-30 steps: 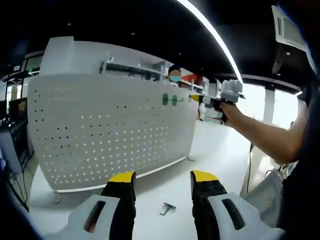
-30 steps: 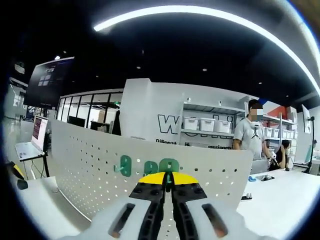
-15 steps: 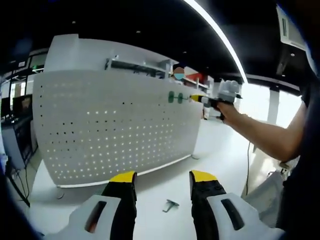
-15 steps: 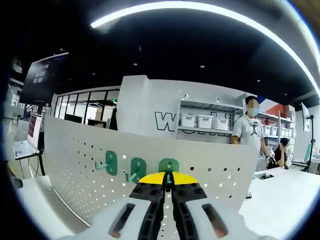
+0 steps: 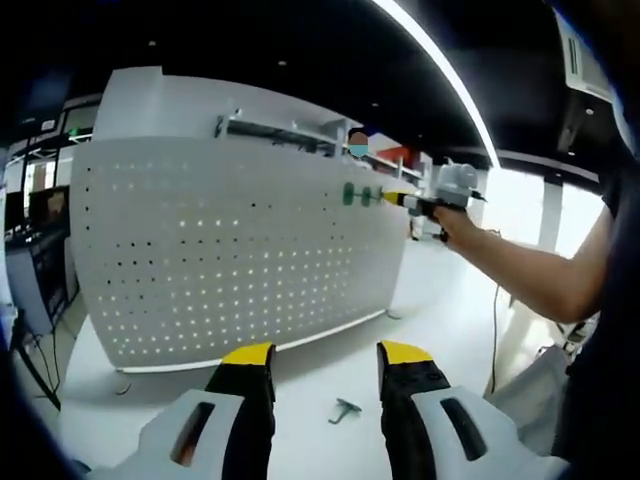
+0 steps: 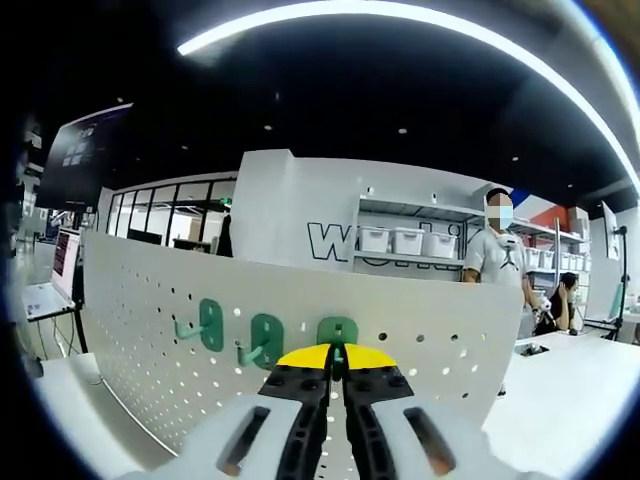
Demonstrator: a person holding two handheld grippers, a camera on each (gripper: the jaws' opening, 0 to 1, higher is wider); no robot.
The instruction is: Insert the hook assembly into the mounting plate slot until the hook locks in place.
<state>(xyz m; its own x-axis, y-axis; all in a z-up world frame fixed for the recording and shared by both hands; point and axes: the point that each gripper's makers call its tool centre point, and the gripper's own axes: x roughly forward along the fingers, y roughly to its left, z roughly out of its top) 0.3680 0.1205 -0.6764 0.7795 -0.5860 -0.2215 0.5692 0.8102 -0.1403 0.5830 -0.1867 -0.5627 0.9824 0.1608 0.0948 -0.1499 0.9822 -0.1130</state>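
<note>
Your right gripper [image 6: 335, 352], jaws closed apparently on a green hook [image 6: 338, 333], presses it to the perforated plate [image 6: 150, 310]; your left gripper [image 5: 325, 362] idles open above the bench [image 5: 310, 385].

Since a second ago the right gripper [image 5: 398, 199] has closed in on the pegboard [image 5: 230, 250], its shut tip now at the third green hook [image 6: 338, 333]. In the right gripper view the two other hooks [image 6: 238, 335] have slid left and more of the third one shows
</note>
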